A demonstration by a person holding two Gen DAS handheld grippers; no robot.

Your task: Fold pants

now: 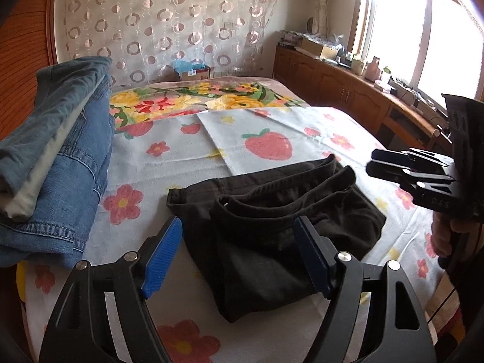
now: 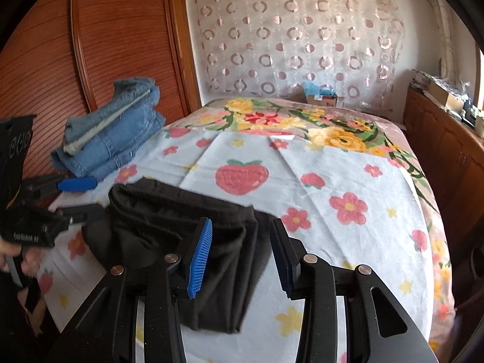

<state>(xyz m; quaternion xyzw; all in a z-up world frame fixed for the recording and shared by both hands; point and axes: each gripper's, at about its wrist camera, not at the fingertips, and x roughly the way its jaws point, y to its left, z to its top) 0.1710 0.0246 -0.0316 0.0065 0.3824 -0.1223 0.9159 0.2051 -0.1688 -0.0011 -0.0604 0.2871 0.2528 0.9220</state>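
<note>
Bedroom: your work surface is a bed (image 1: 187,163) covered by a pale blue sheet printed with strawberries and flowers, with a flowered blanket (image 2: 338,127) beyond it, a curtain (image 1: 169,24) of ring patterns on the far wall, and a wooden cabinet (image 1: 338,87) under the bright window. Item one, the black pants (image 1: 272,217): folded into a compact bundle, lying on the sheet directly before you. Item two, a stack of folded jeans (image 1: 60,157): at the left edge of the bed, well apart from the pants. Your left gripper (image 1: 239,257): blue pads spread wide over the near part of the pants, nothing pinched. Your right gripper (image 2: 239,260): jaws partly parted above the right edge of the bundle, pads clear of the cloth.
</note>
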